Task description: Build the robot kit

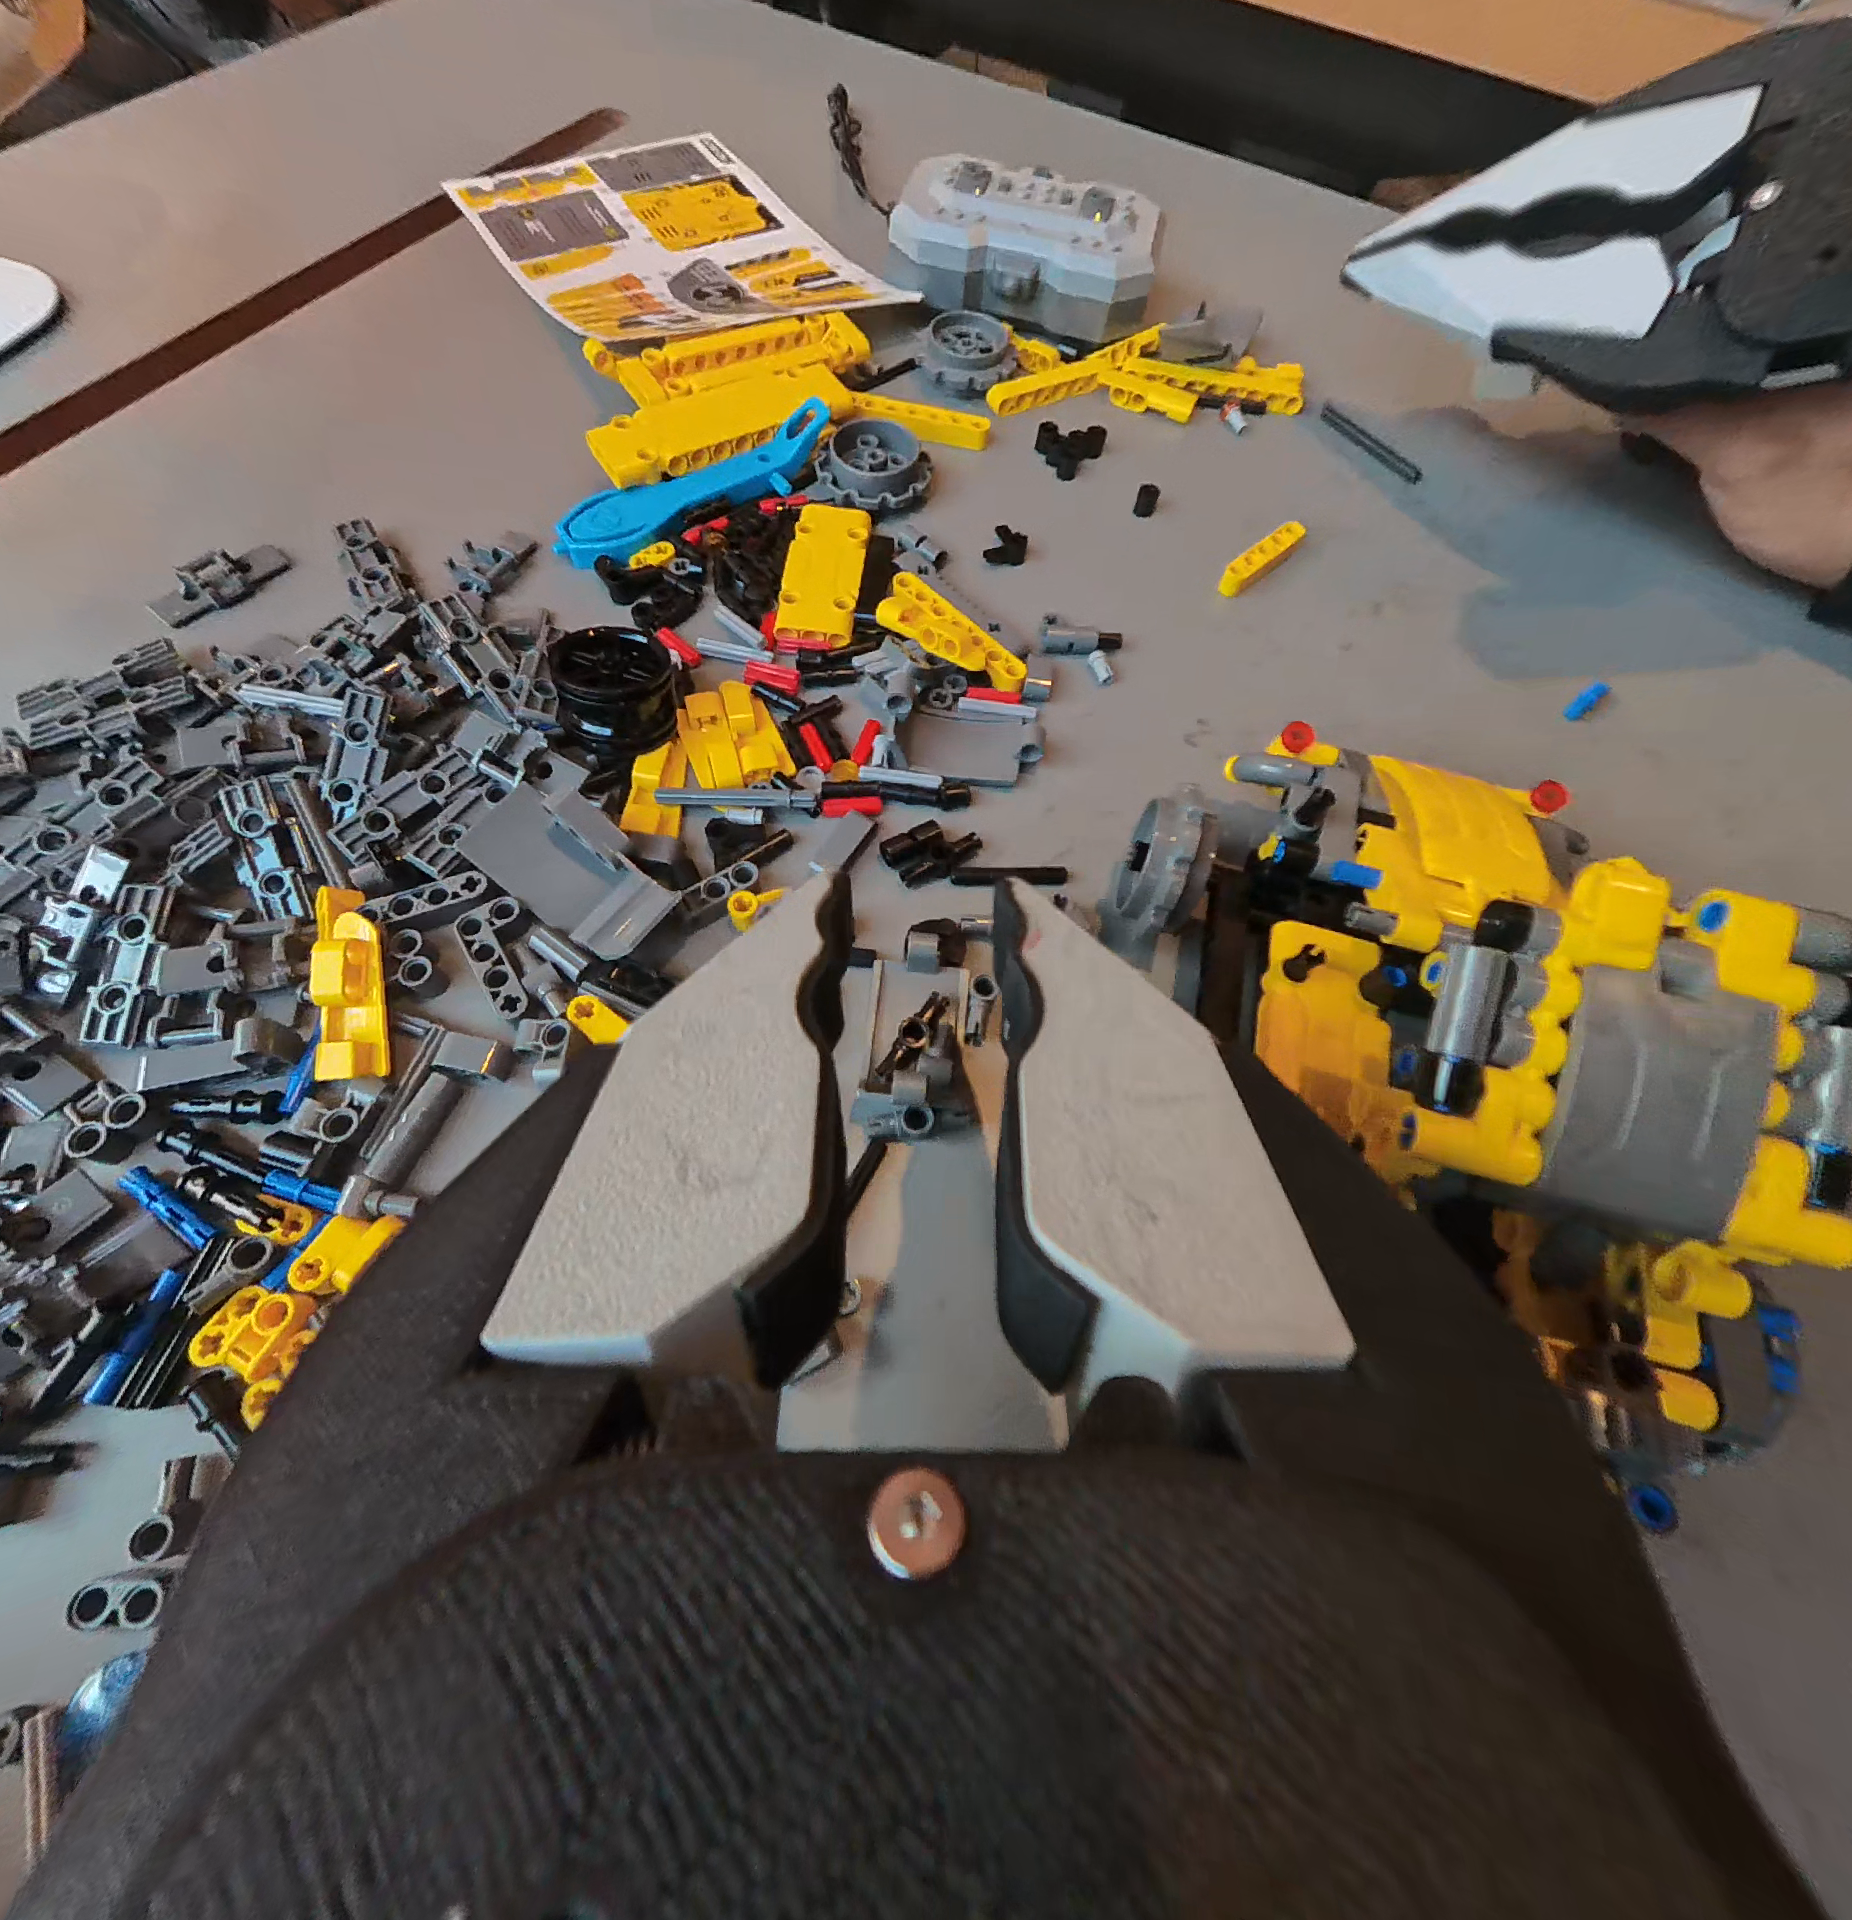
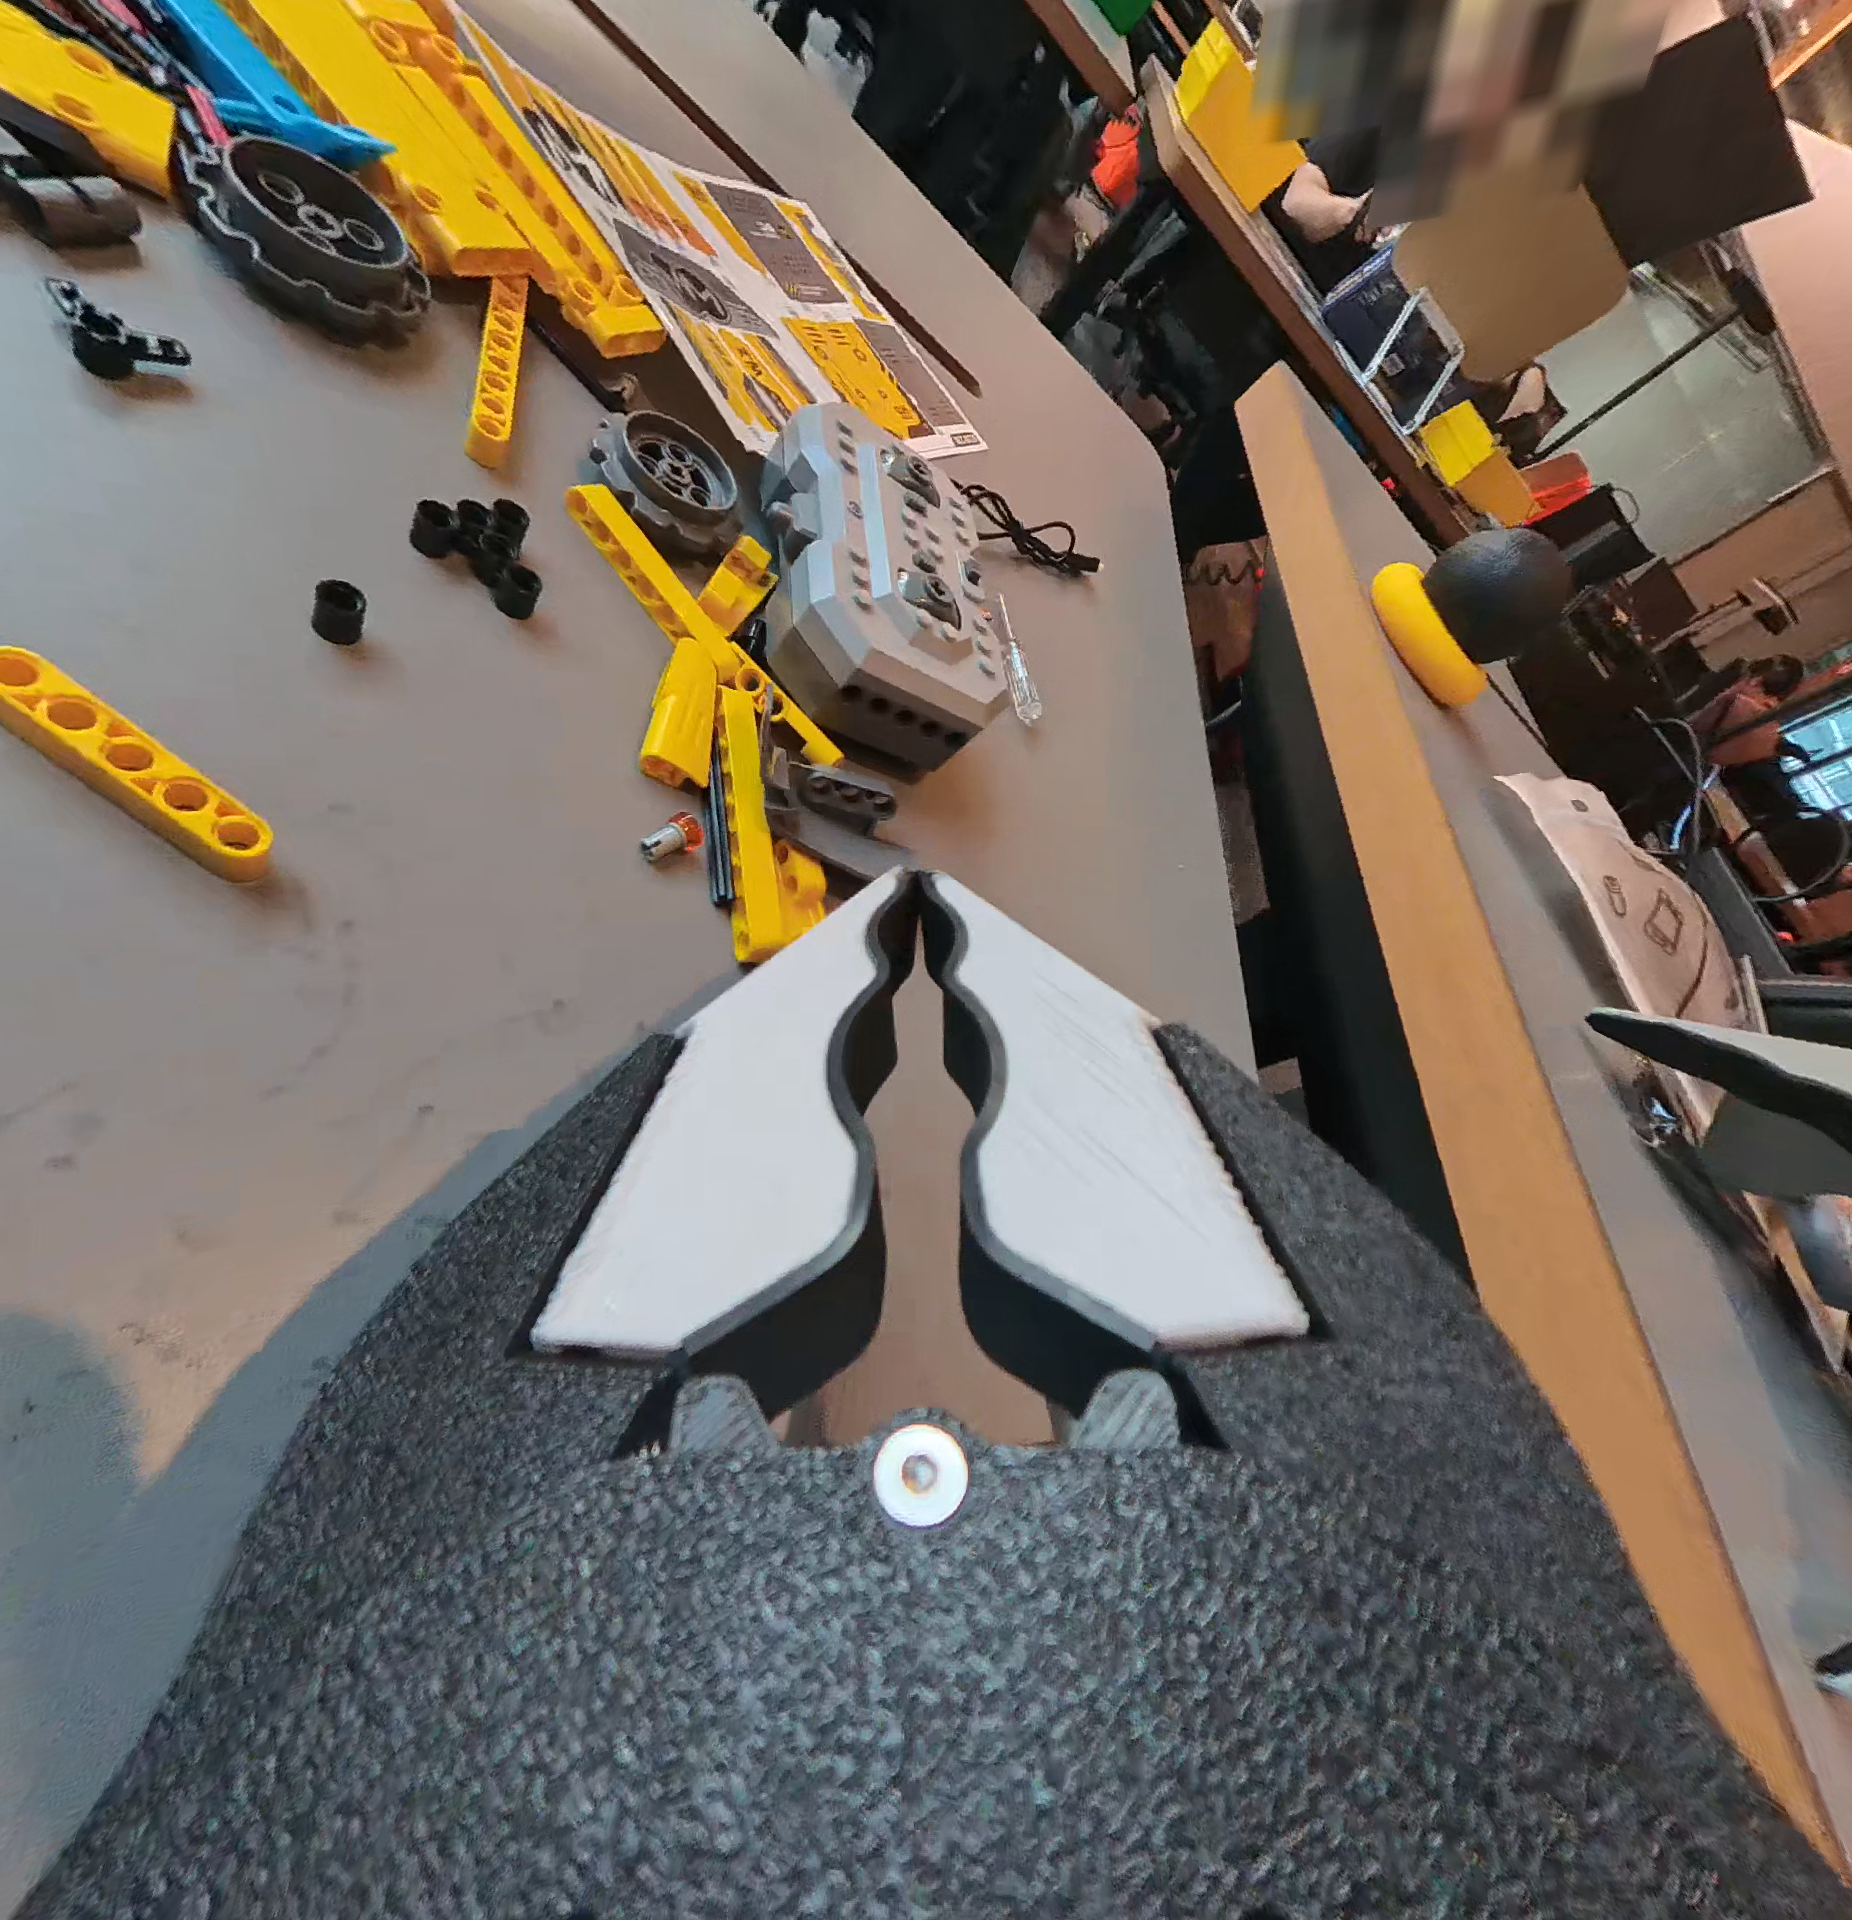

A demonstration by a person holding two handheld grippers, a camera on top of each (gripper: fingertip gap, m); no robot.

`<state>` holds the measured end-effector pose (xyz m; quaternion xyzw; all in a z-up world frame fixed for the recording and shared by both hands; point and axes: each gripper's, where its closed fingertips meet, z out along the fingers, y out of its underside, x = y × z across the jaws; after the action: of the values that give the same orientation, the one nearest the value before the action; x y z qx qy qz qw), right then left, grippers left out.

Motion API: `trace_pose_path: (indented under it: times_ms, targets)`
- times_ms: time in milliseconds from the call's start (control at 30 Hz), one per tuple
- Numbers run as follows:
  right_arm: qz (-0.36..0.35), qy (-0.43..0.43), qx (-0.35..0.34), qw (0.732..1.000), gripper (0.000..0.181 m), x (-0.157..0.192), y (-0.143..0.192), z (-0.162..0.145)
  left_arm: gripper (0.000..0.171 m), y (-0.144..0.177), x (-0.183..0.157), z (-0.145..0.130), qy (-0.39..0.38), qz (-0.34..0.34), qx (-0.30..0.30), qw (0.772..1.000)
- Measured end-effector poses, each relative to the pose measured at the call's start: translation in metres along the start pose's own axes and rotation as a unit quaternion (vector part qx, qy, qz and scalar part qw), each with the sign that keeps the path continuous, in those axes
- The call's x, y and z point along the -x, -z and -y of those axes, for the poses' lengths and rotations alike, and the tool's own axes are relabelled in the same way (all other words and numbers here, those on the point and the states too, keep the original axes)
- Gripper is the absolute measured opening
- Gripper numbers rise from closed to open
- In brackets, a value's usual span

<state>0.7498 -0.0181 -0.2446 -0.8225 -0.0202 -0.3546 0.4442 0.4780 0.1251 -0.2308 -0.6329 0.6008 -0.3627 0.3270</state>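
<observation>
My left gripper (image 1: 922, 894) is shut on a small grey assembly (image 1: 917, 1039) with a black pin, which sits between the two pads just above the table. A half-built yellow and grey model (image 1: 1473, 1039) lies right beside it on the right. A heap of loose grey pieces (image 1: 226, 831) lies to its left. My right gripper (image 2: 917, 878) is shut, its fingertips meet and nothing shows between them. It hovers over the table near yellow beams (image 2: 756, 852) and a grey battery box (image 2: 880, 592). It also shows in the left wrist view (image 1: 1358, 275) at the upper right, held by a hand.
A sticker sheet (image 1: 652, 239), a blue tool (image 1: 683, 488), a black wheel (image 1: 610, 686), grey gears and red, black and yellow pins are scattered mid-table. A lone yellow beam (image 2: 122, 758) lies on bare table. The table edge (image 2: 1192, 727) and a second desk are to the right. Some 30 cm of space lies between my two pairs of fingers. My left gripper is the nearer one to the black wheel (image 1: 610, 686): about 10 cm, against 30 cm.
</observation>
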Motion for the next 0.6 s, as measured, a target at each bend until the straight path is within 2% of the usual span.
trace_pose_path:
  times_ms: [100, 200, 300, 367, 600]
  targets:
    - [0.005, -0.029, -0.038, 0.999, 0.000, -0.004, 0.007, 0.009, 0.026, 0.002, -0.005, 0.000, -0.026, 0.013, 0.007, 1.000]
    - [0.011, -0.065, -0.087, 0.994, 0.000, -0.011, 0.018, 0.022, 0.022, 0.005, -0.008, 0.012, -0.080, 0.044, -0.016, 0.996]
    - [0.017, -0.105, -0.119, 0.987, 0.003, -0.018, 0.026, 0.029, 0.018, -0.001, 0.006, 0.008, -0.100, 0.088, -0.009, 0.991]
    - [0.028, -0.115, -0.120, 0.986, 0.004, -0.017, 0.027, 0.029, 0.020, -0.005, 0.009, 0.000, -0.086, 0.085, 0.010, 0.993]
    - [0.048, -0.088, -0.106, 0.989, 0.005, -0.003, 0.029, 0.029, 0.020, -0.005, 0.018, -0.002, -0.067, 0.088, 0.005, 0.994]
